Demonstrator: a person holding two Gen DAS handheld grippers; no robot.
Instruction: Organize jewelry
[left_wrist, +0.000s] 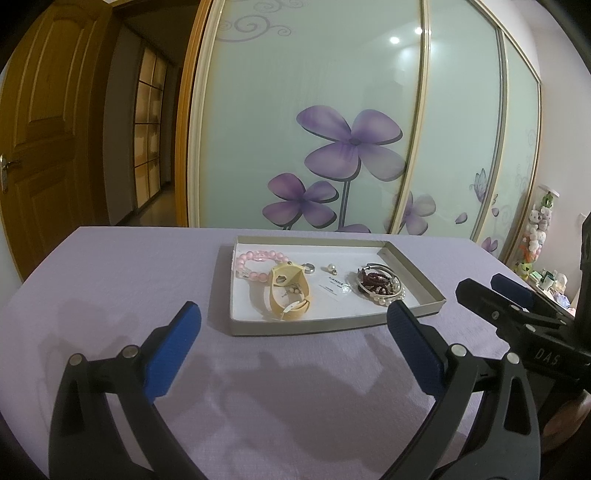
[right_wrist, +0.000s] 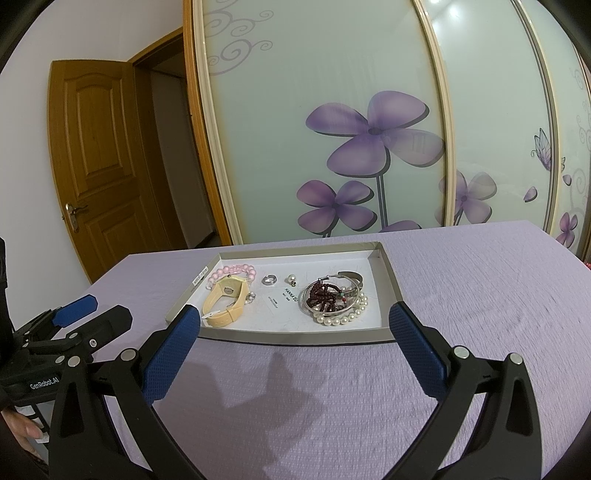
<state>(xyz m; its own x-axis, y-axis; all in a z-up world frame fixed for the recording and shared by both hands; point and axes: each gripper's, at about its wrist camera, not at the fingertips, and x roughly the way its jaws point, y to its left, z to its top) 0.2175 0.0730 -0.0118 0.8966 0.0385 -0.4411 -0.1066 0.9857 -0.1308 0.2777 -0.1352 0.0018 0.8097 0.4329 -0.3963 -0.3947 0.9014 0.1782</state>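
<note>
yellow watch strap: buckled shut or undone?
Cannot tell for sure. The yellow watch lies in the tray with its strap curled in a loop, but whether the buckle is fastened is too small to read.

Black fingers (right_wrist: 428, 354), blue textured pads (right_wrist: 171, 354), silver screws

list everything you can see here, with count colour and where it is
tray: 1, grey rim, white inside, on table
table: 1, lilac cloth
pink bead bracelet: 1, tray's left end
watch: 1, cream yellow, partly over pink bracelet
ring: 1, silver, tray middle
pearl earring: 1, white, beside ring
card: 1, white, printed, tray middle
dark red beads: 1 bunch, right pile
silver bangle: at least 1, right pile
pearl bracelet: 1, white, right pile
wardrobe doors: pale green, purple flowers, behind
door: 1, brown wood, left
left claw: open, empty
right claw: open, empty
</note>
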